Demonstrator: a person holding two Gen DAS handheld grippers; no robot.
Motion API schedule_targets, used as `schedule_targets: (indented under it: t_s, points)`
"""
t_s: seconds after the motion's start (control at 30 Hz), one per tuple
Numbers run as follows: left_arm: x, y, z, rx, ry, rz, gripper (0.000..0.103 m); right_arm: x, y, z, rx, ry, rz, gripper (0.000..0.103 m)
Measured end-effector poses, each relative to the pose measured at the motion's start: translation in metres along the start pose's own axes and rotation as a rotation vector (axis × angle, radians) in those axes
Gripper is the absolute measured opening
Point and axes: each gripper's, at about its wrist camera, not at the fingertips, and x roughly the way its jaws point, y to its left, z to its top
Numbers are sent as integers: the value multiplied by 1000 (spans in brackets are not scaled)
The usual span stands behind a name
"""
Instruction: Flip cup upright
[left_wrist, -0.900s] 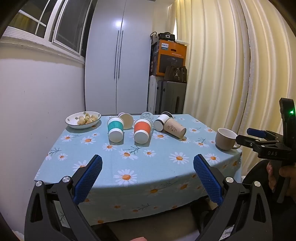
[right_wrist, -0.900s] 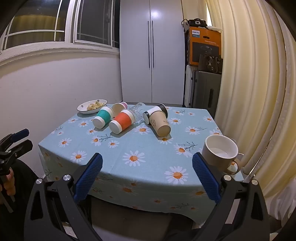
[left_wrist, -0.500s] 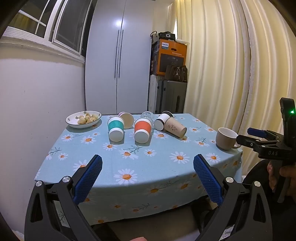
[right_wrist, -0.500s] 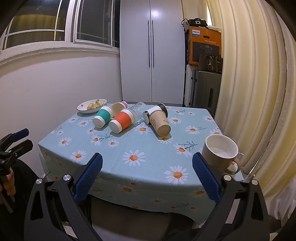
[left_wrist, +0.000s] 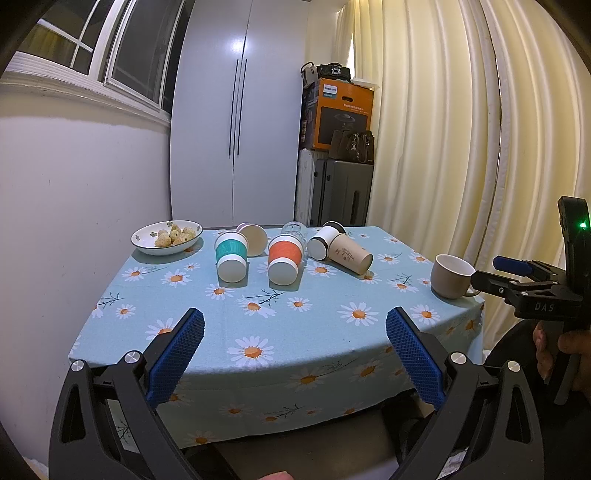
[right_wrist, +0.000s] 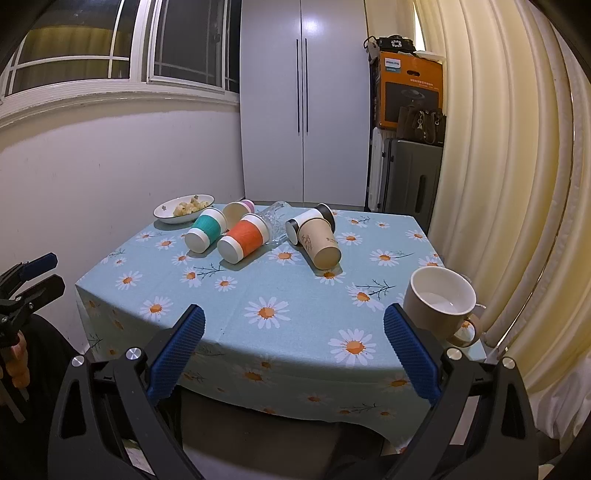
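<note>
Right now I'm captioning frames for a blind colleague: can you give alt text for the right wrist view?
Several cups, among them a teal cup, an orange cup and a tan paper cup, lie on their sides on a daisy-print table. A beige mug stands upright near the right edge. The open right gripper is short of the table.

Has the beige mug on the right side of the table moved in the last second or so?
No. The beige mug sits at the same spot on the tablecloth, beside the same printed daisies.

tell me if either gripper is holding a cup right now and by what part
Nothing is held. The left gripper and right gripper are both open and short of the table's near edge, apart from every cup.
</note>
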Motion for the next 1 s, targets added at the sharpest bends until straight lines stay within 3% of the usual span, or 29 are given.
schedule_targets:
  t_s: [1.0]
  points:
    - [1,3,1,-1,2,0,96,3,0,-2,-8,8,-1,96]
